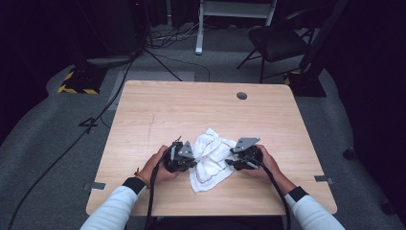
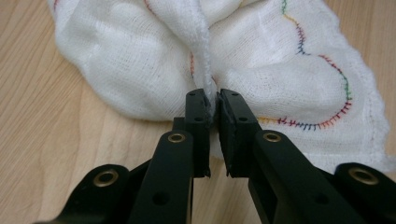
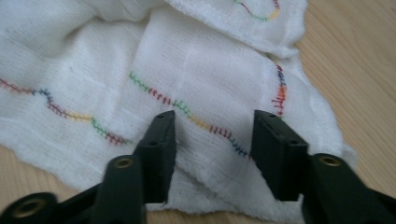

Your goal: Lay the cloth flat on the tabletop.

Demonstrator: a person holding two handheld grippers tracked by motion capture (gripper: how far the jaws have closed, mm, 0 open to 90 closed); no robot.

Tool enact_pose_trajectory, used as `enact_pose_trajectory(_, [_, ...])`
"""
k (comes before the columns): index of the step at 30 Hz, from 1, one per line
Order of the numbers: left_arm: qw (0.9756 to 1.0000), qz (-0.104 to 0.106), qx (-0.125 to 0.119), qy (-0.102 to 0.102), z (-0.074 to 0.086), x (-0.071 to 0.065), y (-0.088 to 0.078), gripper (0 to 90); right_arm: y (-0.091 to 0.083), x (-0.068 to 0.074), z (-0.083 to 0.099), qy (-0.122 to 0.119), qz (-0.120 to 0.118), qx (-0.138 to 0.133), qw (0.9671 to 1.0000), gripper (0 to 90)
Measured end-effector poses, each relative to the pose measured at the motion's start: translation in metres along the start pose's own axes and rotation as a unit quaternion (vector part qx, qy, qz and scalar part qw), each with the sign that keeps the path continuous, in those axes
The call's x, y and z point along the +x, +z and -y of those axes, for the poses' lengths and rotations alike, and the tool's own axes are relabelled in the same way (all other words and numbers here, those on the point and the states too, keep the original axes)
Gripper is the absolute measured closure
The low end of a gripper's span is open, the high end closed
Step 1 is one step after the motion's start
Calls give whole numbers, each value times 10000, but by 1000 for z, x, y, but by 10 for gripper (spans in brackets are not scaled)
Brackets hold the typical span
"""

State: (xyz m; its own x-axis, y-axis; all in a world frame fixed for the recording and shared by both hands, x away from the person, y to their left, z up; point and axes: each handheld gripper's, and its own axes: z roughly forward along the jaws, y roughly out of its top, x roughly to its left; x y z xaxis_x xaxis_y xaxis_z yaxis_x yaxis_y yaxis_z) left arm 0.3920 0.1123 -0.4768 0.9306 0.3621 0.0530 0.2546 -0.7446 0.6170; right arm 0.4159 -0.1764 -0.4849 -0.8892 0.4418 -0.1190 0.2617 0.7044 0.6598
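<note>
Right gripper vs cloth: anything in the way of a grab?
Nothing visible. The right gripper hangs open right over the cloth, its fingers straddling the coloured stitching with bare fabric between them. The left gripper is already shut on a ridge of the cloth on the far side, clear of the right one's path.

A light wooden tabletop (image 1: 191, 110) with a round grey cable hole (image 1: 242, 96) near its far edge stands on grey carpet (image 1: 48, 143), and small grey tabs (image 1: 97, 185) stick out at its left and right sides. Beyond it, the room falls away into darkness, where a black folding chair (image 1: 277, 40) stands at the right, a white frame's leg (image 1: 199, 26) at the centre, and a dark stand on a base with yellow-black hazard stripes (image 1: 76, 84) at the left. Black cables (image 1: 95, 120) run across the floor from the far side toward the near left corner.
</note>
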Motion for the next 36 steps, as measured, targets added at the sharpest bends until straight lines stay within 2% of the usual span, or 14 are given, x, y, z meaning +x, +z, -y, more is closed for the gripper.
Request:
enact_pose_trajectory(4, [10000, 50, -43, -28, 8, 7, -4, 831, -2, 0, -1, -52, 132, 63, 9999, 752])
enact_pose_trajectory(7, [9997, 20, -122, -193, 16, 16, -8, 834, -11, -5, 3, 48, 233, 44, 9997, 841])
enact_pose_trajectory(12, [9994, -161, -96, -281, 24, 23, -14, 837, -33, -14, 9, 257, 453, -118, 9986, 865])
enact_pose_trajectory(19, [9990, -213, -48, -387, 33, 26, -20, 842, -56, -23, 24, 480, 597, -183, 9969, 868])
enact_pose_trajectory(23, [9976, -182, -133, -656, 45, 28, -23, 843, -74, -29, 38, 685, 734, -229, 9947, 869])
enact_pose_trajectory(27, [9970, -158, -143, -743, 52, 27, -26, 843, -84, -36, 57, 870, 911, -144, 9919, 864])
enact_pose_trajectory(29, [9967, -169, -138, -788, 53, 28, -26, 814, -84, -37, 60, 935, 909, -113, 9914, 854])
enact_pose_trajectory(30, [9956, -236, -139, -893, 53, 29, -25, 676, -84, -39, 63, 995, 934, -111, 9906, 795])
enact_pose_trajectory(31, [9956, -236, -139, -893, 53, 29, -25, 608, -84, -39, 63, 995, 934, -111, 9906, 795])
enact_pose_trajectory(32, [9954, -285, -114, -904, 53, 29, -25, 608, -85, -39, 63, 1011, 975, -122, 9900, 753])
enact_pose_trajectory(33, [9953, -351, -130, -895, 49, 28, -24, 498, -87, -41, 63, 1077, 1100, -223, 9878, 695])
enact_pose_trajectory(34, [9953, -351, -130, -895, 49, 28, -24, 451, -87, -41, 63, 1077, 1100, -223, 9878, 695])
enact_pose_trajectory(35, [9950, -385, -139, -914, 46, 27, -24, 404, -91, -43, 62, 1159, 1201, -343, 9854, 618])
enact_pose_trajectory(36, [9941, -556, -132, -919, 42, 27, -23, 404, -91, -43, 62, 1159, 1201, -343, 9854, 618])
